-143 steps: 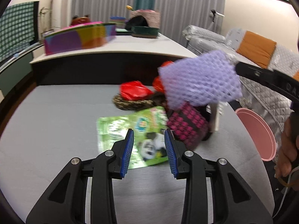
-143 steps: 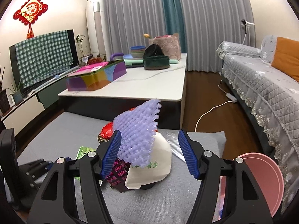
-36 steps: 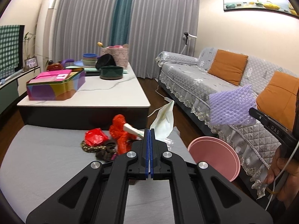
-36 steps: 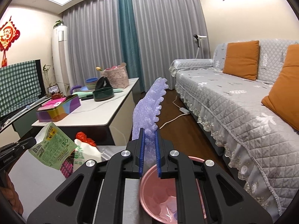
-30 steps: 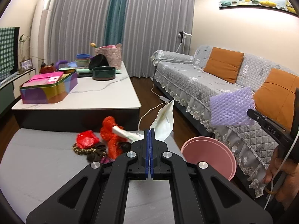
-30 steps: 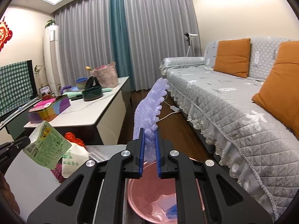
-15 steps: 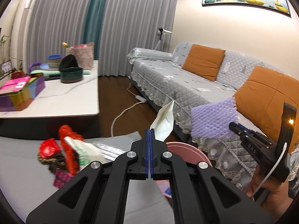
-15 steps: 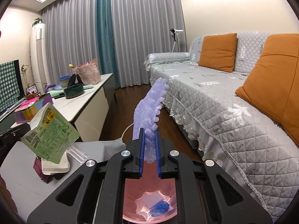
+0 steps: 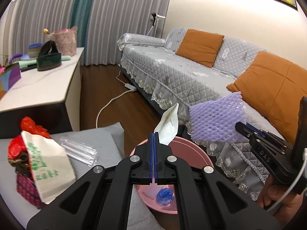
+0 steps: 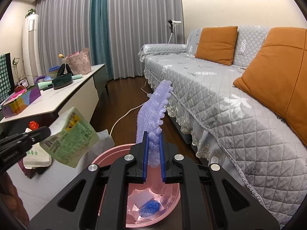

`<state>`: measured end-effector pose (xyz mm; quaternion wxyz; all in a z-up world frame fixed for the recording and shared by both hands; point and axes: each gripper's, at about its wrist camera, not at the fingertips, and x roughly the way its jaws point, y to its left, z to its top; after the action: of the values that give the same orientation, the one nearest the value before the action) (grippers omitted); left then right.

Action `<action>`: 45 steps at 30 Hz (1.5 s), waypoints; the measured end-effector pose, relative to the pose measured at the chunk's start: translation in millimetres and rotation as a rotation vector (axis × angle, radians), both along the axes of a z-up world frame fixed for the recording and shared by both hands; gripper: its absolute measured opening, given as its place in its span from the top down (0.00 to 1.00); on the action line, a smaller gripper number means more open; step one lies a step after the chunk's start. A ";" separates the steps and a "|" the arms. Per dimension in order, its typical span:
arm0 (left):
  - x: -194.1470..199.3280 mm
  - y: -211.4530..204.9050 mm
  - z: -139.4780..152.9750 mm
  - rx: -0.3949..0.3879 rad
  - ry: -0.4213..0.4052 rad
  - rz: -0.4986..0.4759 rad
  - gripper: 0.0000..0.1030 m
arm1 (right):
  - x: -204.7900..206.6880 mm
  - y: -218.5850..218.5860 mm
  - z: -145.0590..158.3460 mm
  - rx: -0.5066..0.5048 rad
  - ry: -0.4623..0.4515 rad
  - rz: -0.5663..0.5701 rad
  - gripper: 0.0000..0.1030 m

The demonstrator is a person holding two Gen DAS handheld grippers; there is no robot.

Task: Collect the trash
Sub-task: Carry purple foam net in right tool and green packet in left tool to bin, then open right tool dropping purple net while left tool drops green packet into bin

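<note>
My left gripper (image 9: 153, 134) is shut on a flat snack packet (image 9: 168, 124), seen edge-on as a white sliver. In the right wrist view the same packet (image 10: 71, 140) shows its green printed face, hanging over the left rim of the pink bin (image 10: 107, 155). My right gripper (image 10: 153, 136) is shut on a purple foam net (image 10: 153, 113) that stands up above the bin. From the left wrist camera, the net (image 9: 216, 122) hangs just right of the bin's far rim (image 9: 191, 147). A blue crumpled scrap (image 10: 150, 208) and white paper bits lie inside the bin.
On the grey padded surface (image 9: 107, 140) at left lie a white paper bag with green print (image 9: 48, 164), red plastic (image 9: 30, 128), a clear wrapper (image 9: 78, 149) and a magenta packet (image 9: 26, 189). A grey sofa (image 10: 220, 99) runs along the right. A white low table (image 9: 38, 84) stands behind.
Both grippers have swung right and downward, away from the trash pile. The pink bin now lies directly beneath them and looks larger. Neither grip has changed.
</note>
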<state>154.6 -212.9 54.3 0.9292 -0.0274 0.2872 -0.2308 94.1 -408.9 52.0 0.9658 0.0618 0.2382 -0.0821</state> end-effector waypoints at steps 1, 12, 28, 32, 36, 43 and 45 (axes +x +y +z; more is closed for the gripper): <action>3.0 -2.6 -4.4 0.001 0.007 -0.002 1.00 | 1.2 0.0 -1.8 -0.001 0.005 -0.001 0.90; 19.3 -17.0 -19.8 0.008 0.043 -0.018 1.00 | 11.4 -2.2 -15.9 -0.014 0.051 -0.003 0.89; 2.2 17.9 -2.1 0.018 0.031 0.055 0.78 | 7.2 5.3 -8.0 -0.043 0.043 -0.033 0.49; -13.5 44.7 12.2 0.018 0.003 0.091 0.78 | 1.7 16.9 0.6 -0.042 0.020 -0.011 0.49; -31.7 79.2 25.5 0.024 -0.029 0.136 0.78 | -3.9 33.6 10.0 -0.015 -0.010 0.023 0.49; -60.7 155.8 39.1 0.030 -0.058 0.256 0.78 | -5.6 81.7 27.6 0.027 -0.064 0.139 0.49; -64.8 172.1 39.0 0.025 -0.057 0.288 0.78 | -5.5 97.0 31.3 0.040 -0.077 0.183 0.49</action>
<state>89.8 -40.8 93.3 0.9608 -0.0502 0.2564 -0.0925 88.6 -311.9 83.3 0.9763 0.0622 0.2070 0.0138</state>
